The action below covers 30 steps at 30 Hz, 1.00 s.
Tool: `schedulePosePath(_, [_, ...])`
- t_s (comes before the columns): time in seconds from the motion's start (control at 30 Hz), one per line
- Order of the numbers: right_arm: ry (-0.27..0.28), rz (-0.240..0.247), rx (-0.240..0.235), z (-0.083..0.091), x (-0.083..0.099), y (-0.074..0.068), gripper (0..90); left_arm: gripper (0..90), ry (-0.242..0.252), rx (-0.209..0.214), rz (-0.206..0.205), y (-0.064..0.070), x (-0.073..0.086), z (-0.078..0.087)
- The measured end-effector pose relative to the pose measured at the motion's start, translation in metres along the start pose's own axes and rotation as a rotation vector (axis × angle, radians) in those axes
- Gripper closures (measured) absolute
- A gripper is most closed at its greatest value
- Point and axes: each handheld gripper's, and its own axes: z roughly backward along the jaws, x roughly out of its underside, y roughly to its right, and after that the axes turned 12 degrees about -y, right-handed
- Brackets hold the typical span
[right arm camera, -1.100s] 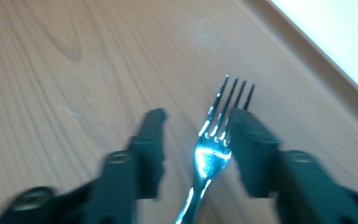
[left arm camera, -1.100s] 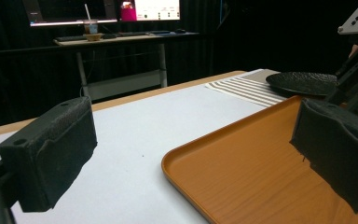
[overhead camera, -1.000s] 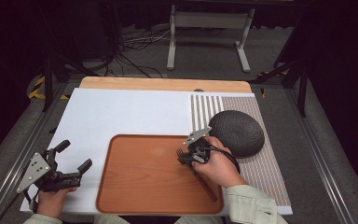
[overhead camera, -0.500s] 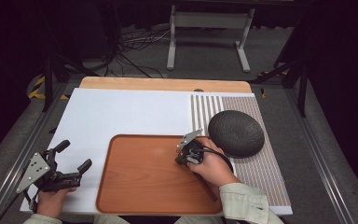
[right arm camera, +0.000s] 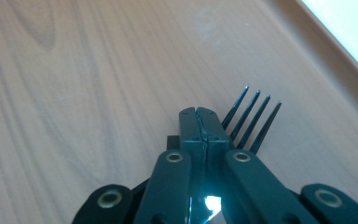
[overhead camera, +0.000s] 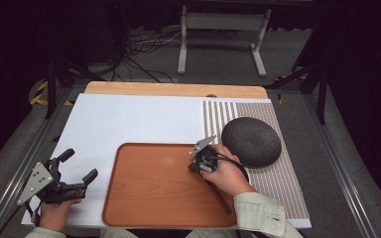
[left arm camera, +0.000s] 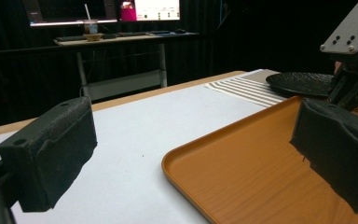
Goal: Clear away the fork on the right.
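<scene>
Apparently I am carrying a dark fork (right arm camera: 251, 122) over the wooden tray (overhead camera: 144, 198), likely to lay it down, which next calls for lowering it flat and letting go. My right gripper (right arm camera: 204, 122) has its jaws pressed together on the fork, tines jutting past them above the tray, while my left gripper (overhead camera: 77, 171) rests wide apart and empty beside the tray.

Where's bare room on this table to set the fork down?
Most of the wooden tray is bare, as is the white board beyond it. It is crowded where the right gripper holds the fork beside the dark plate.
</scene>
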Motion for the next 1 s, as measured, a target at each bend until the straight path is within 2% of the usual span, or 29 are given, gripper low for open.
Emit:
schedulePosePath(0.5, [0.0,-0.071,0.031,0.007,0.012,0.019,90.0,0.8,-0.001,0.0,-0.001,0.0,0.0,0.0])
schedulePosePath(1.0, [-0.005,-0.127,0.064,0.013,0.023,0.031,90.0,0.8,-0.001,-0.001,-0.001,0.0,0.0,0.0])
